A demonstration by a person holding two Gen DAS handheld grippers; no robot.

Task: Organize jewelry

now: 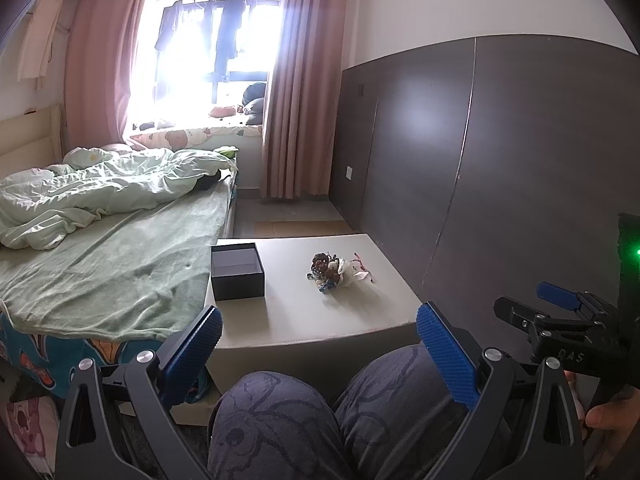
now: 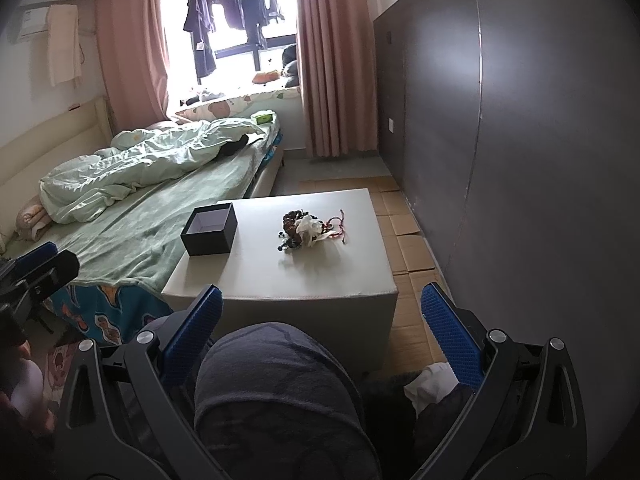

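Left gripper (image 1: 318,344) spread wide over the knees, right gripper (image 2: 322,322) spread too. Jewelry pile (image 2: 310,229) sits beside the open black box (image 2: 210,235) on the white table (image 2: 280,276)

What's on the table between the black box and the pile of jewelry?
Nothing. Between the open black box and the jewelry pile there is only bare white table. The right wrist view shows this best, and the left wrist view agrees.

White table (image 2: 280,276) bears black box (image 2: 210,236), jewelry pile (image 2: 310,230).
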